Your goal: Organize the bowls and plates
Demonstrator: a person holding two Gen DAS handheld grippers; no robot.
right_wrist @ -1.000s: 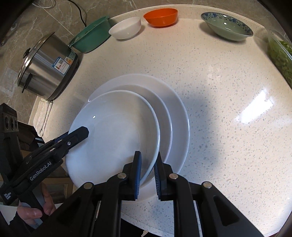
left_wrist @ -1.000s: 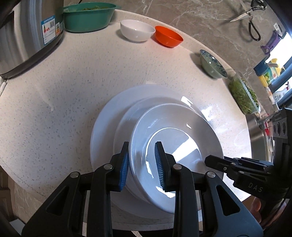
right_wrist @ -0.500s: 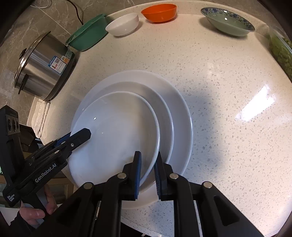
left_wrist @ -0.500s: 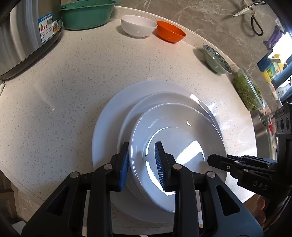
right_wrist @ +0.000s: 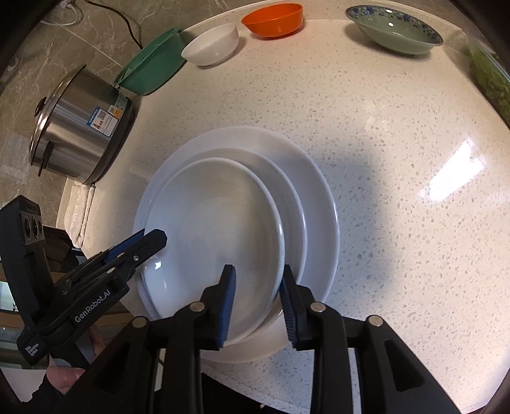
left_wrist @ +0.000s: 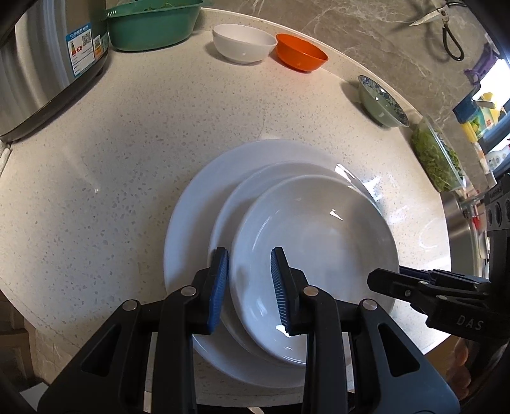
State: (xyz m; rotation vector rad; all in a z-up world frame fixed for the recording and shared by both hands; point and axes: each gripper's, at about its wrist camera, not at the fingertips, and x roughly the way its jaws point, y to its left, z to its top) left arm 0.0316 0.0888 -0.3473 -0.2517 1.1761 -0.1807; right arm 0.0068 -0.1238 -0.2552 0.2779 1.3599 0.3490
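A stack of white plates sits near the front edge of the speckled counter: a small top plate point(left_wrist: 315, 254) point(right_wrist: 216, 223) on a middle plate point(left_wrist: 251, 188) point(right_wrist: 291, 203) on a large bottom plate point(left_wrist: 194, 203) point(right_wrist: 318, 188). My left gripper point(left_wrist: 249, 277) is open, its jaws straddling the top plate's left rim. My right gripper point(right_wrist: 258, 286) is open, its jaws straddling the top plate's right rim. Each gripper also shows in the other's view, the right one point(left_wrist: 414, 283) and the left one point(right_wrist: 140, 245).
At the back stand a white bowl point(left_wrist: 244, 43) point(right_wrist: 212, 44), an orange bowl point(left_wrist: 301, 55) point(right_wrist: 272, 19), a celadon bowl with blue rim point(left_wrist: 381, 102) point(right_wrist: 395, 32) and a green colander point(left_wrist: 153, 22) point(right_wrist: 149, 62). A steel pot point(left_wrist: 41, 63) point(right_wrist: 79, 124) is at left; a container of greens point(left_wrist: 436, 159) at right.
Both grippers have opened from around the top plate's rim, and the top plate now rests on the stack. The stack sits slightly further from both cameras.
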